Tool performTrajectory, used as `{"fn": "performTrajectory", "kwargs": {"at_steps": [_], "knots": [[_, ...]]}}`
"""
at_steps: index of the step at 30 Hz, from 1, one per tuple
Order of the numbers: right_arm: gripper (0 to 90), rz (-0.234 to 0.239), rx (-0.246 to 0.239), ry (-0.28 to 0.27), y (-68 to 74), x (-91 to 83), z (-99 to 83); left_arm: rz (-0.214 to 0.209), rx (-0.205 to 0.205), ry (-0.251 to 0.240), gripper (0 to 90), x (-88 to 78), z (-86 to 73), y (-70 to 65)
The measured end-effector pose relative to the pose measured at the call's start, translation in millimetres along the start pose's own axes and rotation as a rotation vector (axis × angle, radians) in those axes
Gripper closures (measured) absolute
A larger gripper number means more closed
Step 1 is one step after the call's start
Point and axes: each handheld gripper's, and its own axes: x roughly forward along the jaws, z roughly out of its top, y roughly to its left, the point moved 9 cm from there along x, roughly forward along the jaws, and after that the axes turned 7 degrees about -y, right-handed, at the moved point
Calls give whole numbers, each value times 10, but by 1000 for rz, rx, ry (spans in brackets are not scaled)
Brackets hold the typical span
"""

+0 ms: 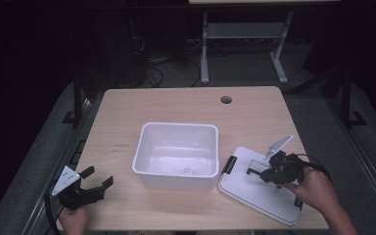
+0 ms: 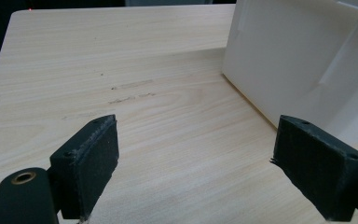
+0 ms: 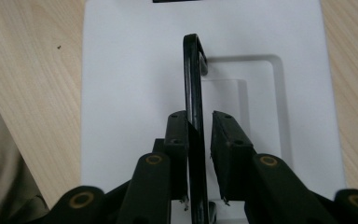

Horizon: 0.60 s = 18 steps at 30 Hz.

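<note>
- The table (image 1: 186,105) is pale wood-grain laminate, a rounded rectangle with a round cable hole (image 1: 226,100) near its far edge, at about one o'clock from the middle.
- Faint scuffs (image 2: 130,91) mark the grain left of the bin.
- The room around it is dark; grey floor matting lies on both sides, and a light metal frame (image 1: 245,44) with loose cables on the floor stands beyond the far edge.
- No readable brand or writing shows on anything.
- An open white plastic bin (image 1: 176,154) sits mid-table: rectangular, smooth and glossy, with rounded corners and a rolled rim.
- The bin's lid (image 1: 259,188) lies flat at four o'clock from the bin, just beside it: white, matte, with a recessed rectangular panel and a black latch (image 1: 228,165) at its near-bin end.
- A thin black handle (image 3: 193,84) stands upright on edge over the recess.
- The right gripper (image 3: 199,135) has its padded black jaws around that handle; one pad touches it, a narrow gap remains at the other.
- The left gripper (image 1: 98,178), at eight o'clock from the bin, rests over bare wood with jaws spread wide, holding nothing; its pads (image 2: 95,163) look coarse and foam-like.
</note>
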Motion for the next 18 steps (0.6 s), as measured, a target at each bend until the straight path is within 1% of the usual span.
{"fn": "performTrajectory", "kwargs": {"at_steps": [7, 18], "knots": [[813, 0, -1, 11, -31, 6, 26, 0, 0, 0, 131, 0, 0, 2], [836, 6, -18, 28, -78, 13, 55, -1, 0, 0, 131, -5, -1, 2]]}}
